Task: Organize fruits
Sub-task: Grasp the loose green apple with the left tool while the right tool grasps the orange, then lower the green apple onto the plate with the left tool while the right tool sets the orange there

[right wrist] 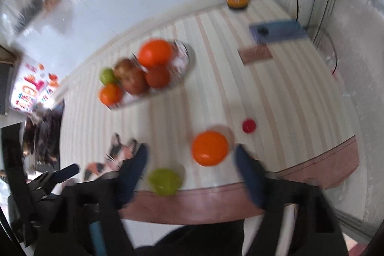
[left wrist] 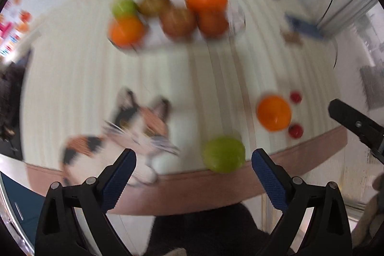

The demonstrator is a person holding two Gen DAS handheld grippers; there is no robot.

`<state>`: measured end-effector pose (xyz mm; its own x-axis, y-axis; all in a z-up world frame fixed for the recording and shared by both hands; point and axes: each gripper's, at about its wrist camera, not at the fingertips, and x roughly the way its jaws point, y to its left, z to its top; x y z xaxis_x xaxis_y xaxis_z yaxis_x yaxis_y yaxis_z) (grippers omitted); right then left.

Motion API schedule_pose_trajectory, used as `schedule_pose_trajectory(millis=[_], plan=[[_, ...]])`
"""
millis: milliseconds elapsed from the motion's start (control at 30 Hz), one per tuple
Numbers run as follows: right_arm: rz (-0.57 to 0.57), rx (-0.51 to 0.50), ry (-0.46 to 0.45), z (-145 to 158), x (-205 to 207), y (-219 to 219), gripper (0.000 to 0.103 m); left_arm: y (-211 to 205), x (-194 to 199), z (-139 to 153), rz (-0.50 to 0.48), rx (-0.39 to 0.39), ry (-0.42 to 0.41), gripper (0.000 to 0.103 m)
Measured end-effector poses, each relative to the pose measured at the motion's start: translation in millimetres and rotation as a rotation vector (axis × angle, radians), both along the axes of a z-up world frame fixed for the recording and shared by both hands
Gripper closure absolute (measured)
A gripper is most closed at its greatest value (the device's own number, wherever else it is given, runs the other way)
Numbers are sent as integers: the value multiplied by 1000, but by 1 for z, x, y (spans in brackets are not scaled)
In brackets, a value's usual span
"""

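While your left tool [left wrist: 193, 167] gapes empty, the smooth green fruit [left wrist: 224, 154] sits between its tips at the counter [left wrist: 72, 88] edge. Your right tool [right wrist: 190, 160], parted and empty, has the glossy orange [right wrist: 210, 148] at 12 o'clock; bare striped cloth beyond.
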<state>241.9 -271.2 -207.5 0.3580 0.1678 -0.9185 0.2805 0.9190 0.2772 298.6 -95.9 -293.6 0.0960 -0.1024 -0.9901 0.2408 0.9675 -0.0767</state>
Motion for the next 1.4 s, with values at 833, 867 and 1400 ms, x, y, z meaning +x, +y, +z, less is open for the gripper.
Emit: schedule_pose_trajectory(millis=[833, 867, 1400], plan=[[274, 112, 264, -121, 62, -5, 39, 0, 28, -69, 181, 70, 109, 43], [277, 103, 271, -124, 63, -2, 36, 2, 30, -68, 191, 66, 107, 43], [218, 114, 238, -139, 69, 14, 38, 17, 36, -44, 211, -68, 114, 43]])
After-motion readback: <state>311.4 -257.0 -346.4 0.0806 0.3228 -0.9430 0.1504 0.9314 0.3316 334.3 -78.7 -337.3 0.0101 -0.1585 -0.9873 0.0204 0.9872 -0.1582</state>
